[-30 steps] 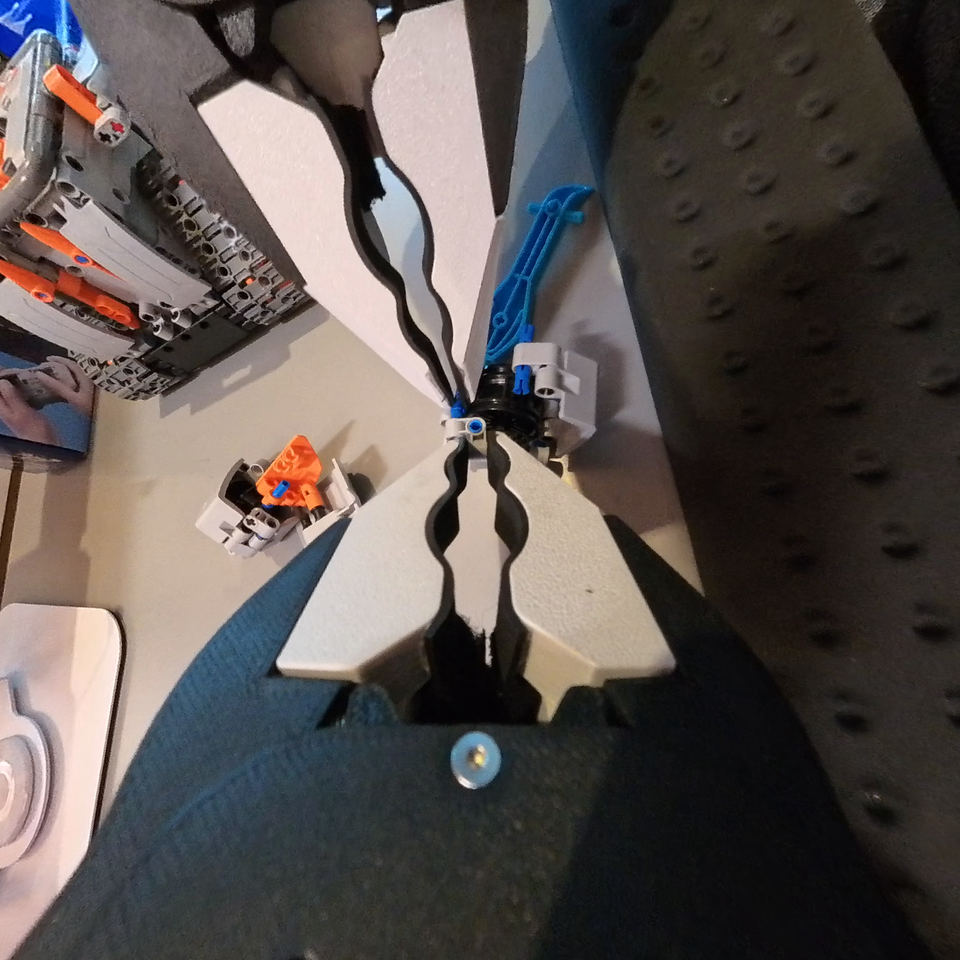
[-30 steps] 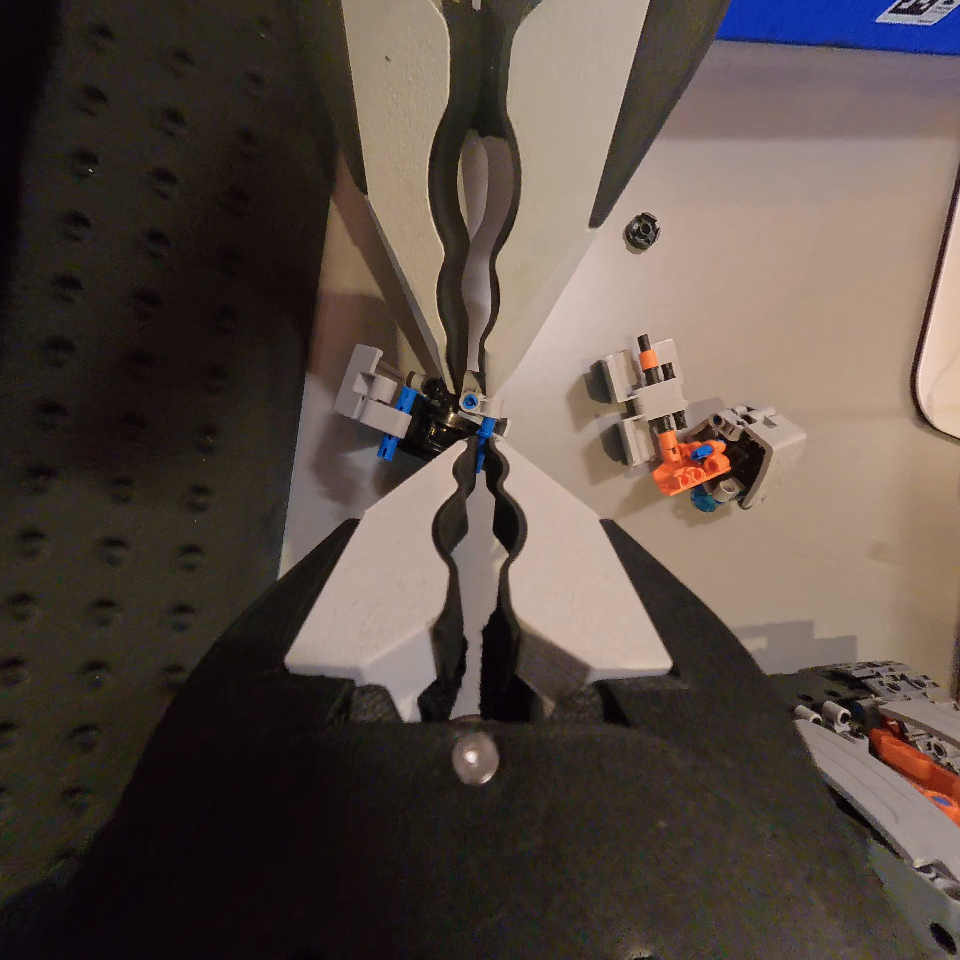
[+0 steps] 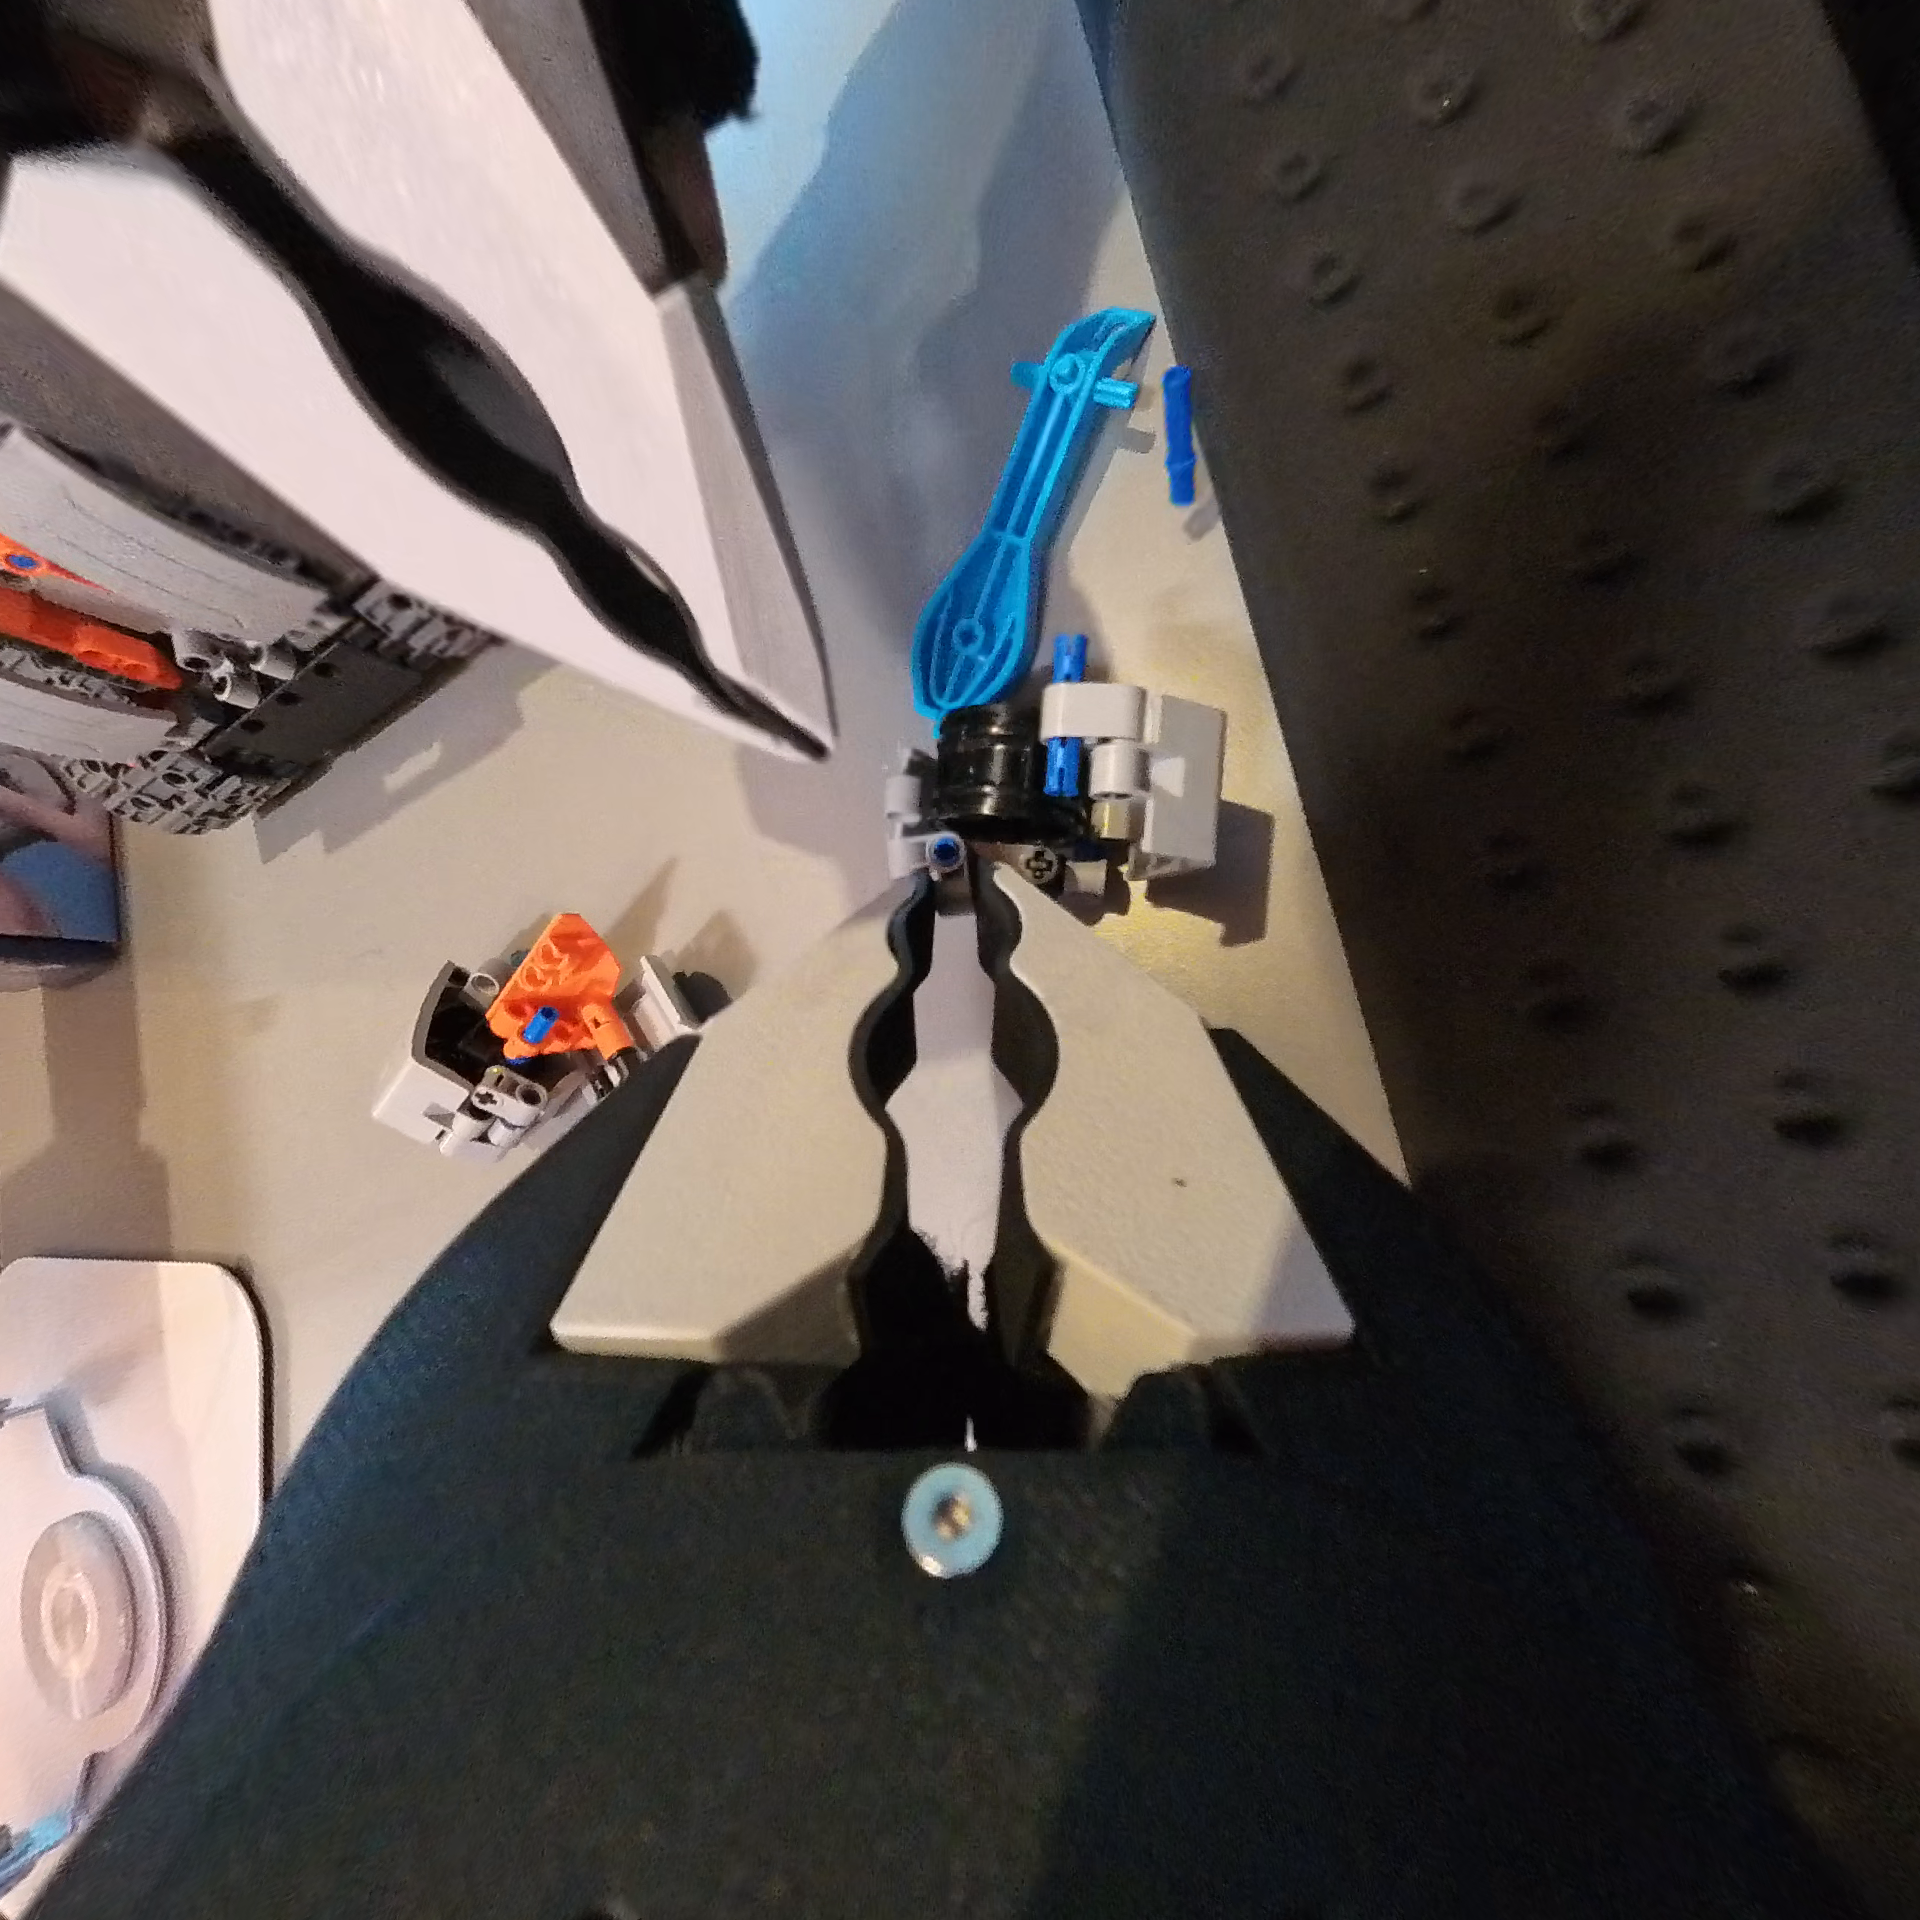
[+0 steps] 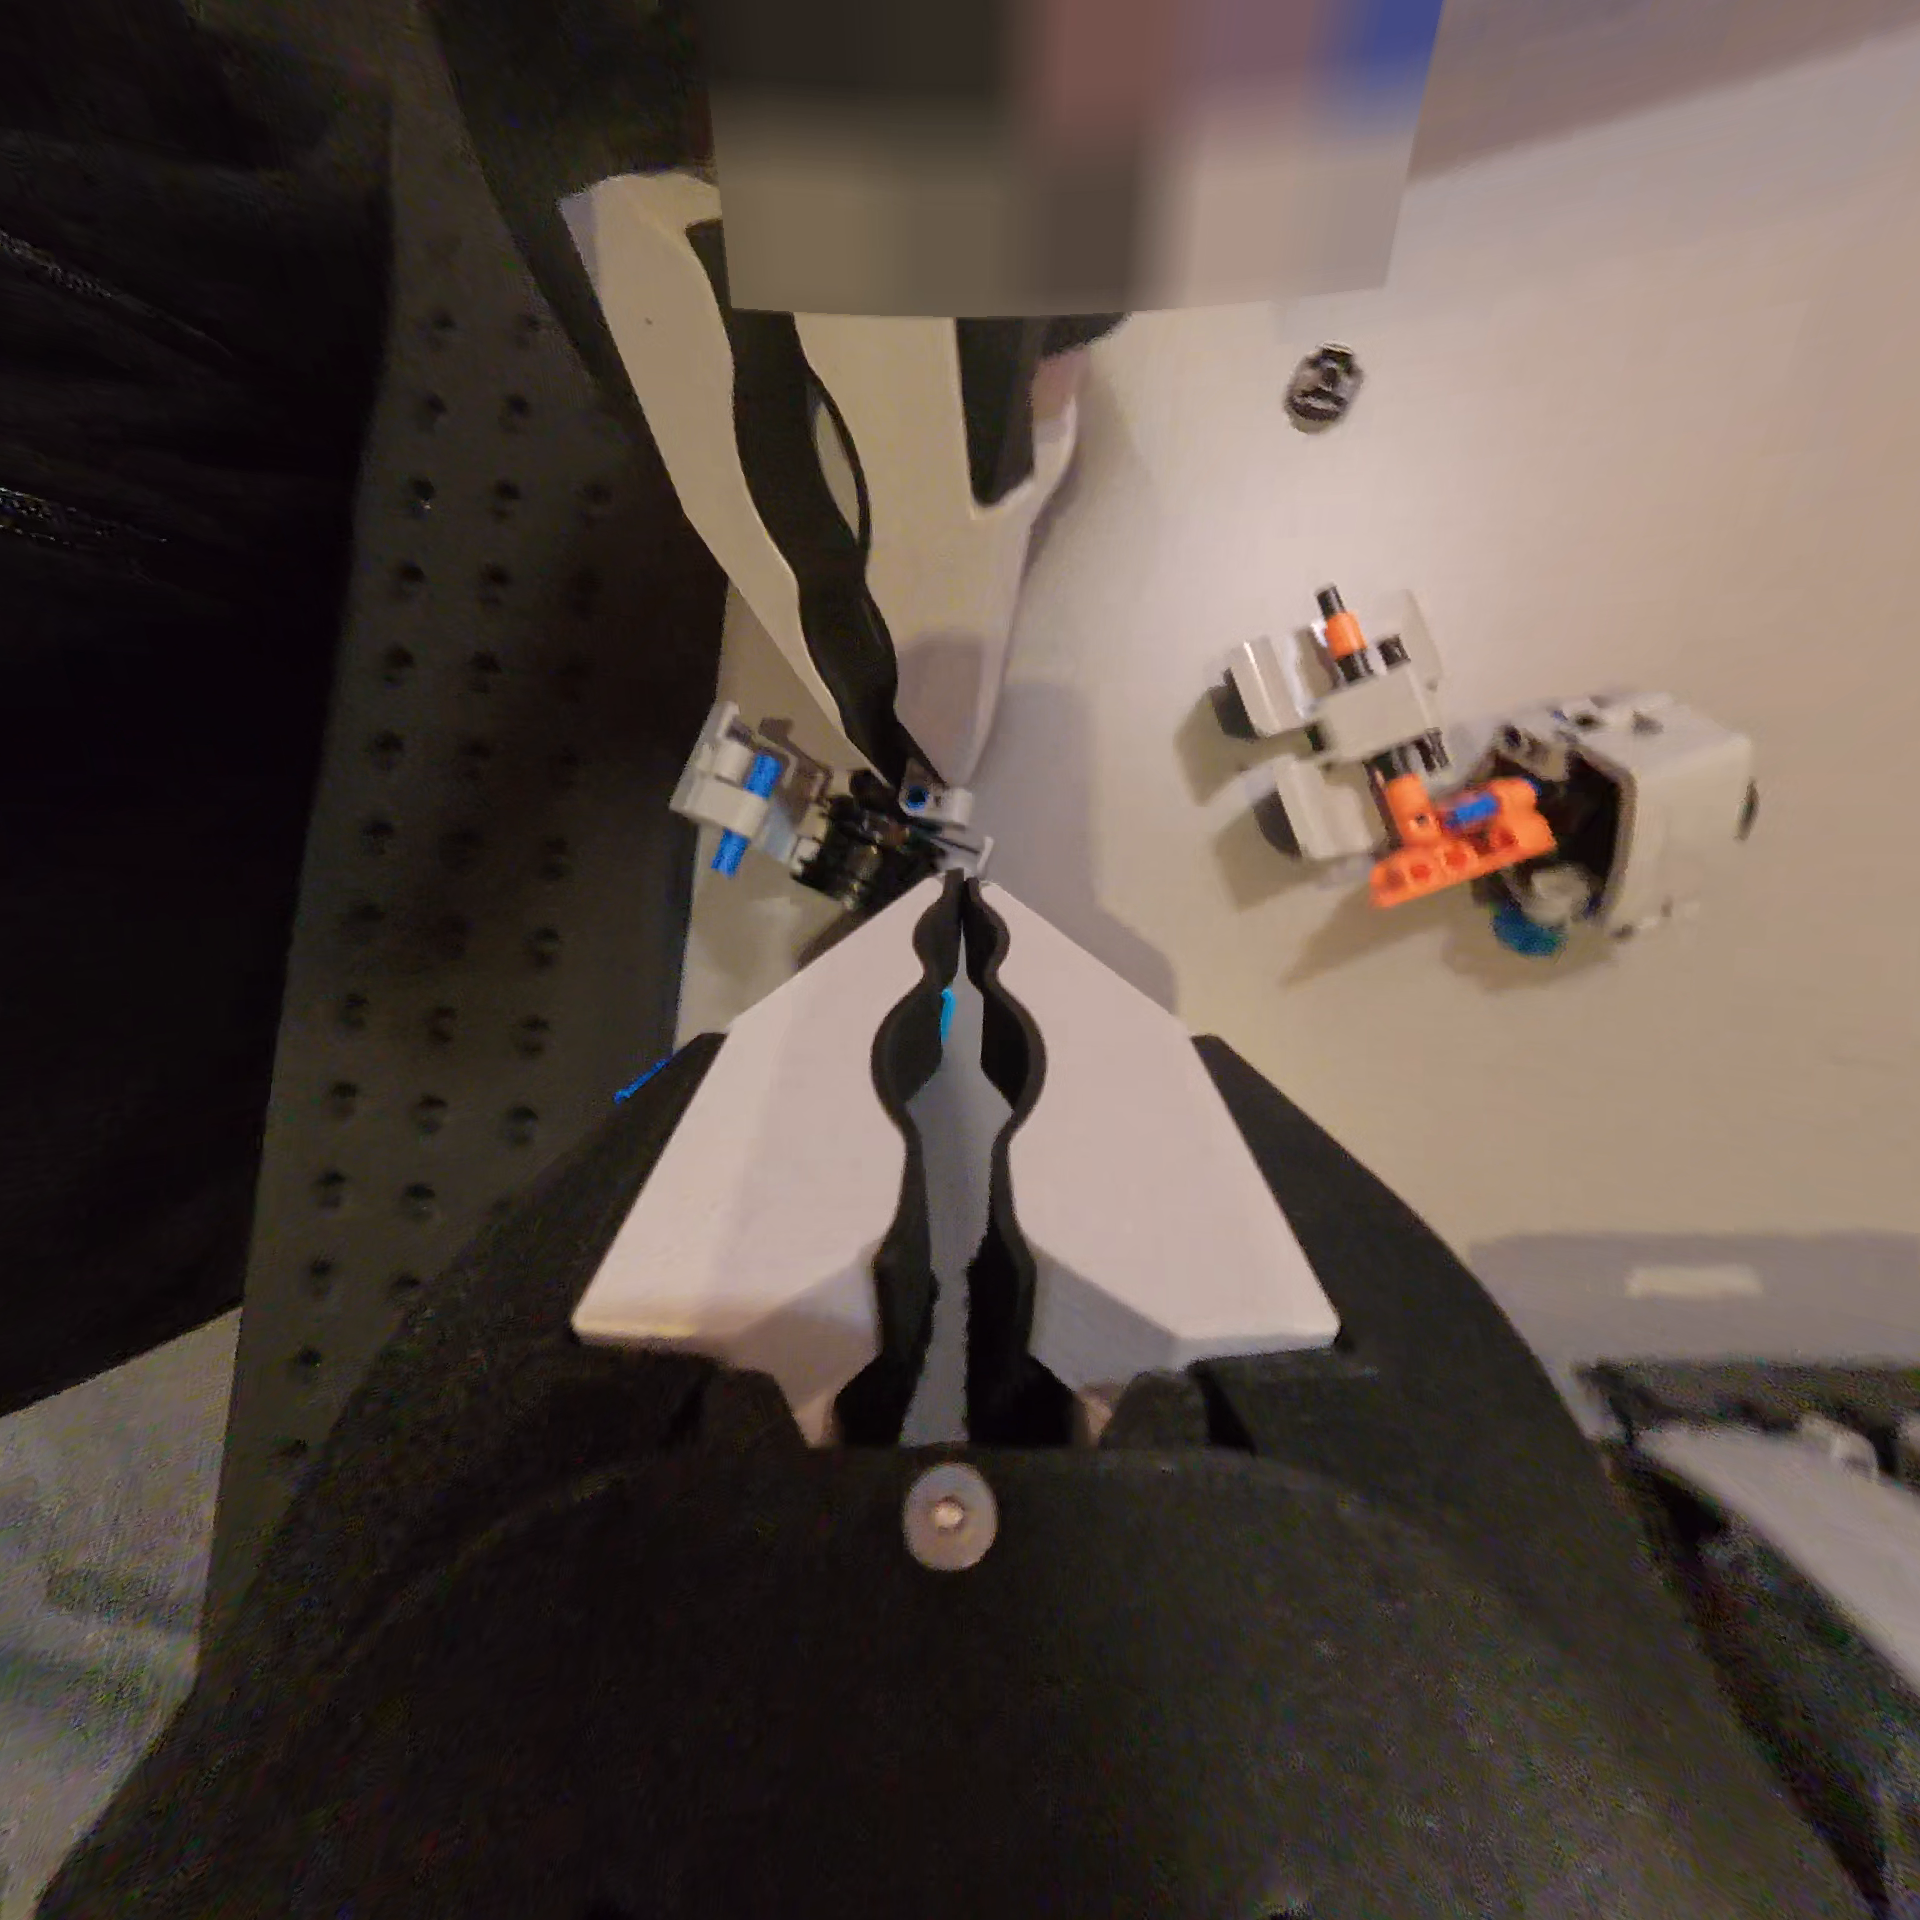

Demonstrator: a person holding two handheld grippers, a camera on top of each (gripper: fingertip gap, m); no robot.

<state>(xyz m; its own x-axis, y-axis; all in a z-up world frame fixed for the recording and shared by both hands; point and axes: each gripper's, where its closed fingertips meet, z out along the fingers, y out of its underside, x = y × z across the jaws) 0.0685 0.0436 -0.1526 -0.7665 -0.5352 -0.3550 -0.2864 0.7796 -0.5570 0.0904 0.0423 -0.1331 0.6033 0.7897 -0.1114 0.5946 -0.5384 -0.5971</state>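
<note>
one blue pin (image 3: pixel 1178 434) by the mat shows only in left view

I see the small grey-and-black brick assembly (image 3: pixel 1049 784) with blue pins, pinched in my left claw (image 3: pixel 961 894) above the surface.

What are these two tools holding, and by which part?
The left tool grips the small brick assembly by its grey end connector; right tool, shut, seems empty.

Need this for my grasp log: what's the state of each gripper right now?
Left gripper: closed on the small grey and black brick assembly.
Right gripper: closed, nothing visibly held, tips just short of that assembly.
</note>
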